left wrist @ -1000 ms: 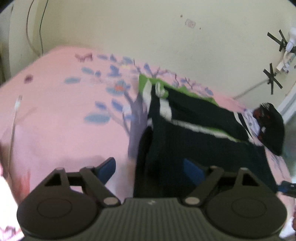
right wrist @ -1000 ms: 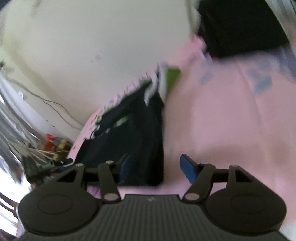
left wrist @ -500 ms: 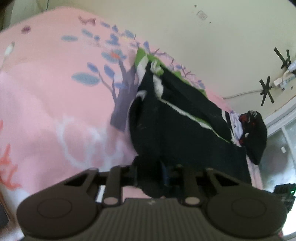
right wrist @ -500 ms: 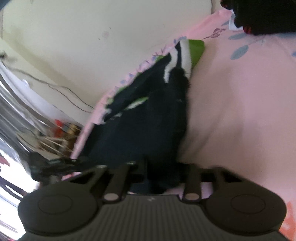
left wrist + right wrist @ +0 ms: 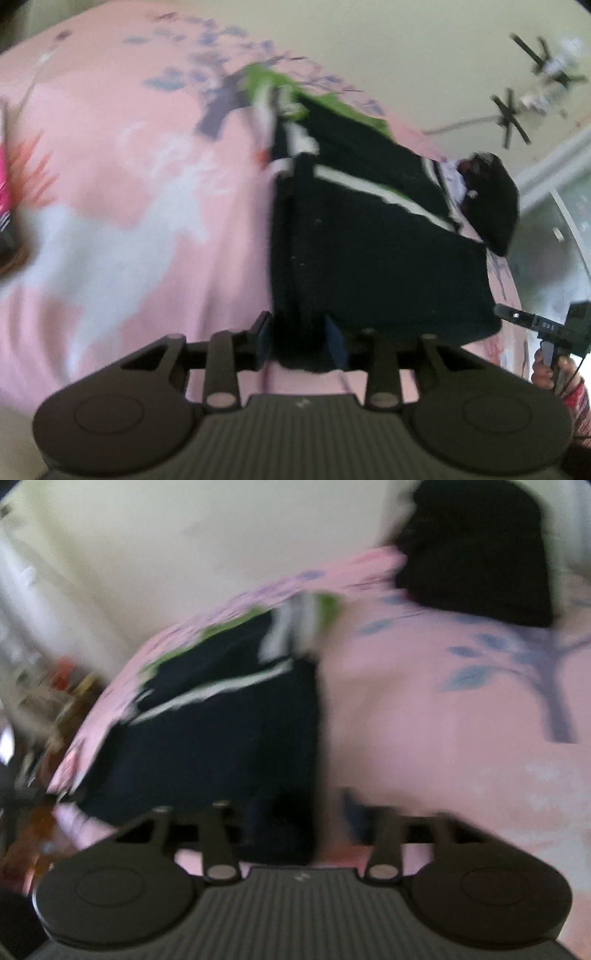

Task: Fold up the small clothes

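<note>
A dark navy knitted garment with white and green stripes (image 5: 373, 254) lies flat on the pink, tree-printed bedsheet (image 5: 129, 206). The left gripper (image 5: 300, 341) pinches its near corner between blue-padded fingers (image 5: 334, 345). The right gripper (image 5: 301, 814), though blurred, seems parted around the other near corner, fingers not closed on the cloth.

Blurred, partly hidden views

Smeared right-wrist view; dark garment (image 5: 221, 731) corner covering fingertips; black bundle (image 5: 476, 546) cut off at top edge.

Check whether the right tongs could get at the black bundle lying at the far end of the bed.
Probably yes: only bare pink bedsheet separates the right tongs from the black bundle, though they straddle the dark garment corner.
</note>
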The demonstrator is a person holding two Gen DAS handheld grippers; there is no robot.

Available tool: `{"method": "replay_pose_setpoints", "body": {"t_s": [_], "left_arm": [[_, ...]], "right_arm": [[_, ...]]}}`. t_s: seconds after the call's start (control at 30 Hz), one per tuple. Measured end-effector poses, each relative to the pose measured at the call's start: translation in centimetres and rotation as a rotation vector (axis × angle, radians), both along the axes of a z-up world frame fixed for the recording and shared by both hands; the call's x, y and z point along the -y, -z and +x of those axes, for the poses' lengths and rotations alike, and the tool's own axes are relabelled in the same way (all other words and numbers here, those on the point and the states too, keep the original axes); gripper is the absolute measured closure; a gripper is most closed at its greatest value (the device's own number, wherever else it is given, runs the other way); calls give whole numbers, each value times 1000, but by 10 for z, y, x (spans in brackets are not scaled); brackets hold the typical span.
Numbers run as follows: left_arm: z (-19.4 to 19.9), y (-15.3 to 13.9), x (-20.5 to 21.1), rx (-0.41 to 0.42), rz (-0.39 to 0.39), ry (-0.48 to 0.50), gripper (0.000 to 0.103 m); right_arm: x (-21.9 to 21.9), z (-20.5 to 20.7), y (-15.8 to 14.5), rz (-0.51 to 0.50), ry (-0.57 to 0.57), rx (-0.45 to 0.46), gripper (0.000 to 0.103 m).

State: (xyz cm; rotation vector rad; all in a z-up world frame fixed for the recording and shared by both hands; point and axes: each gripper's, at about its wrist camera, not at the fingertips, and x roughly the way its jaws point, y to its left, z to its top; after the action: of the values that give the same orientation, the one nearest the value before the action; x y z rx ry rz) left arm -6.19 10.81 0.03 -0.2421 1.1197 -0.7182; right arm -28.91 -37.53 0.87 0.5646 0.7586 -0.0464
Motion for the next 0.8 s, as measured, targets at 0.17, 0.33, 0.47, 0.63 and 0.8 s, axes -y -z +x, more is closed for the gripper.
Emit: {"method": "replay_pose_setpoints", "body": {"t_s": [0.17,0.33,0.47,0.63,0.8], "left_arm": [[36,-52,-11,167,21,-107,62],[106,-90,65,301,28,-2,46],[178,-75,148,264,48,21,40],[233,-26,222,173,131,39,36],[235,-1,249,217,220,99,82]], "right_arm": [[43,32,-47,-58,53,154,42],[32,149,-80,-113,-131,250,41],[26,259,-55,-25,-181,173,35],[9,346,-13,21,-215,41,35],[-5,361,4,-60,-273,25,76]]}}
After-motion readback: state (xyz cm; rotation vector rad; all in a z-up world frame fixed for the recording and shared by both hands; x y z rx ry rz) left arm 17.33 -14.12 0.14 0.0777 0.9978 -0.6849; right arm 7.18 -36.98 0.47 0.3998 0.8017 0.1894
